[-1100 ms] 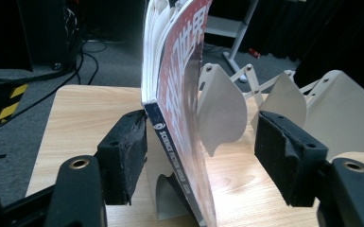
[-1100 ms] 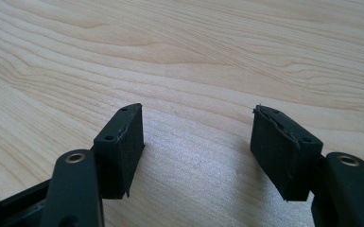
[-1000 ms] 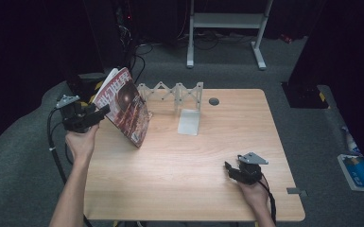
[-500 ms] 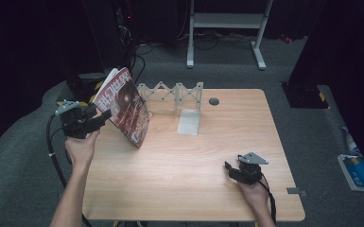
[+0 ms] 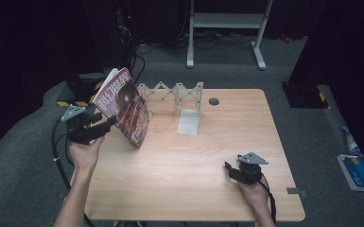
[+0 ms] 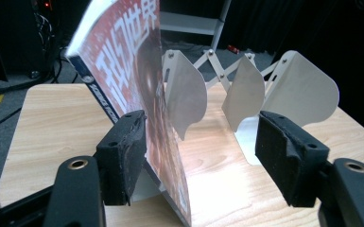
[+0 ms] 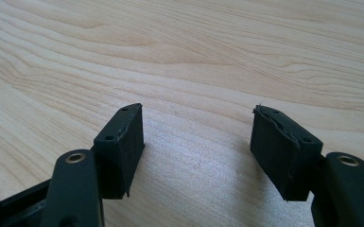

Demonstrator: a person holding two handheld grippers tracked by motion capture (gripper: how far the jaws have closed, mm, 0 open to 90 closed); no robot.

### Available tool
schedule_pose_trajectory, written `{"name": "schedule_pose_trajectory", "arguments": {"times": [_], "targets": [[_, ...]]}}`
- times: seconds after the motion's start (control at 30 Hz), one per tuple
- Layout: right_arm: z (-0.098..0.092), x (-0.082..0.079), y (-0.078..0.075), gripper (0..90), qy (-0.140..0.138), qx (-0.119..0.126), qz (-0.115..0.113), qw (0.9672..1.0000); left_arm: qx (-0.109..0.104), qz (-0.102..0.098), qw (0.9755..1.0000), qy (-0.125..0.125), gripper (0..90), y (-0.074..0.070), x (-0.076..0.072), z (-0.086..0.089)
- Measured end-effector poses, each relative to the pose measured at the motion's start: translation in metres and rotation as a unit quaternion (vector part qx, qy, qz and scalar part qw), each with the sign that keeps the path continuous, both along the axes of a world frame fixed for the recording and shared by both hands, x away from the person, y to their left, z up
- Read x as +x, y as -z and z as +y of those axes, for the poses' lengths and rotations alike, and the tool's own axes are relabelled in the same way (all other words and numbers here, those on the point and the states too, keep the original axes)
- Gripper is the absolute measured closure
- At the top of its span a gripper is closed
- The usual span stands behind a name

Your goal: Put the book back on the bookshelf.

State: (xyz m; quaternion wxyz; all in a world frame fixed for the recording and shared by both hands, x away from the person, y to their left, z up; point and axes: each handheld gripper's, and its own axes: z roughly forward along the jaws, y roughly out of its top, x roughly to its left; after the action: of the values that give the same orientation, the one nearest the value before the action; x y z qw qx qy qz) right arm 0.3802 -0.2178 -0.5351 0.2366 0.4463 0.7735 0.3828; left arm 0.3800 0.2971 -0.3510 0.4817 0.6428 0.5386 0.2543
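Magazine [image 5: 125, 109] first: it stands tilted on its lower edge at the left side of the tabletop [image 5: 194, 175], its top leaning away towards the left rear, its red cover facing the middle of the tabletop. Just behind and to its right runs the metal expanding file rack [image 5: 172, 92], with one of the rack's flat plates lying out on the wood in front of it.

Your left gripper [image 5: 105, 126] is beside the magazine's left edge, off the tabletop's left side, pointing in at it. In the left gripper view the jaws stand wide apart: the left pad [image 6: 123, 153] sits right against the back of the magazine [image 6: 137, 90], perhaps touching it, while the right pad is well clear, with the rack's rounded plates [image 6: 246, 92] showing between the two. Nothing is clamped.

Your right gripper [image 5: 234, 171] lies low at the front right of the tabletop, well apart from the magazine and rack. In the right gripper view its jaws are also spread wide, with bare wood grain [image 7: 194, 61] between them and nothing held.
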Motion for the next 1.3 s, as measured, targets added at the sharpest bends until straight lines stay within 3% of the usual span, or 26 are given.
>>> {"name": "schedule_pose_trajectory", "arguments": {"times": [0.97, 1.3], "targets": [[0.0, 0.0, 0.0, 35.5, -0.002, -0.002, -0.002, 1.0, 0.008, 0.012, 0.998, 0.061, 38.3, 0.02, -0.004, -0.046], [0.0, 0.0, 0.0, 35.4, -0.002, -0.002, -0.002, 1.0, 0.012, 0.007, 0.9971, 0.075, 40.3, 0.027, -0.004, -0.061]]}}
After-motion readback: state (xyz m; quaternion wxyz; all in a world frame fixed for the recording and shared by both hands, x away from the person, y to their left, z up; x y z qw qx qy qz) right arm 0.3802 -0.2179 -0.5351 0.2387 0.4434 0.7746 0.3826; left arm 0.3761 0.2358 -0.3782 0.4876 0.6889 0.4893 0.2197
